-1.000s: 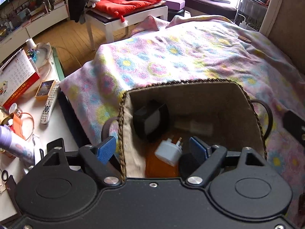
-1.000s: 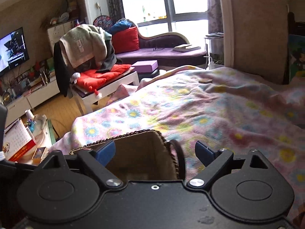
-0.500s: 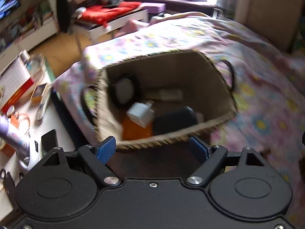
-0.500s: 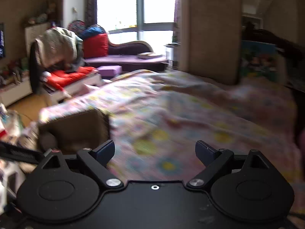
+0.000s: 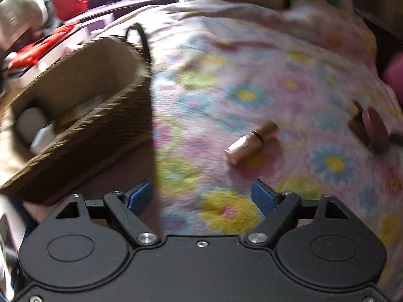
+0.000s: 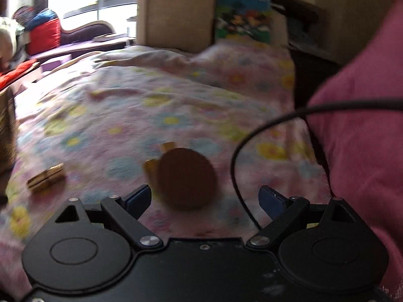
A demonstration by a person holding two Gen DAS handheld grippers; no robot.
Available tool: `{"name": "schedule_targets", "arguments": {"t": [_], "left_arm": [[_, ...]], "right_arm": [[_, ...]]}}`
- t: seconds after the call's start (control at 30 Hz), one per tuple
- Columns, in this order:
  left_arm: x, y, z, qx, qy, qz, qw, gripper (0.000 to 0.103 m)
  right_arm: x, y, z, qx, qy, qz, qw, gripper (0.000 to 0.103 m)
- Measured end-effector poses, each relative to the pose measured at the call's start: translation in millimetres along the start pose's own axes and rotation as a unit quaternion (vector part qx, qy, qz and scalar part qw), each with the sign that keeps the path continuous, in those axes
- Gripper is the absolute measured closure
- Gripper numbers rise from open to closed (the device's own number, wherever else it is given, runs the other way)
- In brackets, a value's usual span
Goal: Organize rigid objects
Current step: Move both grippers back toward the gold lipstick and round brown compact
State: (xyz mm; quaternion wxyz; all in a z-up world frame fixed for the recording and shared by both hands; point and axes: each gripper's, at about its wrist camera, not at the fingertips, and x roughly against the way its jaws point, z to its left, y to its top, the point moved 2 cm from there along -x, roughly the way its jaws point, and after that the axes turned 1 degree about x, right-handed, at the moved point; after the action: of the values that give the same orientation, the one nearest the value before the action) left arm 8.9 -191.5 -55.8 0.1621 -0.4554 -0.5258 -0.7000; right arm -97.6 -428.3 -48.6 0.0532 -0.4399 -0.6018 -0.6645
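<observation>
Blur all over both wrist views, so I'm only calling what I can actually make out. My left gripper (image 5: 201, 196) has its blue pads spread wide with nothing between them, just the flowery blanket (image 5: 252, 80) underneath. Off to the left of that view sits the woven basket (image 5: 83, 136), tilted in frame, with a few pale things inside that I can't identify through the smear. A rose-gold lipstick tube (image 5: 249, 142) lies on its side on the blanket, ahead of the left gripper and a bit right, well clear of the basket. Further right there's a round dark-red compact (image 5: 375, 130) with something small and tan wedged against its far side.

My right gripper (image 6: 205, 200) is spread wide too, nothing pinched. That same round compact (image 6: 187, 178) sits just ahead of its pads, roughly centred between them but not touching as far as I can tell. The lipstick tube (image 6: 45, 176) shows up at the left of this view. A black cable (image 6: 241, 148) loops across the right side, next to a pink pillow (image 6: 360, 138).
</observation>
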Motion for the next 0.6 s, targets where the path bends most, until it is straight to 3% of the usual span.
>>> {"name": "schedule_targets", "arguments": {"t": [0.17, 0.3, 0.4, 0.47, 0.53, 0.6], "left_arm": [[-26, -8, -4, -0.021, -0.003, 0.008, 0.9997, 0.022], [-31, -12, 13, 0.051, -0.042, 0.021, 0.9976, 0.021], [-29, -14, 21, 0.08, -0.045, 0.019, 0.9956, 0.021], [-28, -16, 25, 0.094, -0.045, 0.018, 0.9944, 0.02], [-28, -17, 26, 0.103, -0.044, 0.015, 0.9936, 0.015], [-30, -16, 26, 0.105, -0.045, 0.015, 0.9934, 0.012]], "right_arm": [[-21, 11, -6, -0.024, 0.025, 0.017, 0.999, 0.01], [-41, 20, 10, -0.027, 0.063, 0.041, 0.997, 0.01], [-63, 24, 19, -0.045, 0.061, 0.066, 0.995, 0.006], [-72, 27, 26, -0.051, 0.042, 0.068, 0.995, 0.013], [-66, 32, 41, -0.017, 0.033, 0.042, 0.998, 0.026], [-60, 35, 57, 0.013, 0.039, 0.02, 0.999, 0.032]]}}
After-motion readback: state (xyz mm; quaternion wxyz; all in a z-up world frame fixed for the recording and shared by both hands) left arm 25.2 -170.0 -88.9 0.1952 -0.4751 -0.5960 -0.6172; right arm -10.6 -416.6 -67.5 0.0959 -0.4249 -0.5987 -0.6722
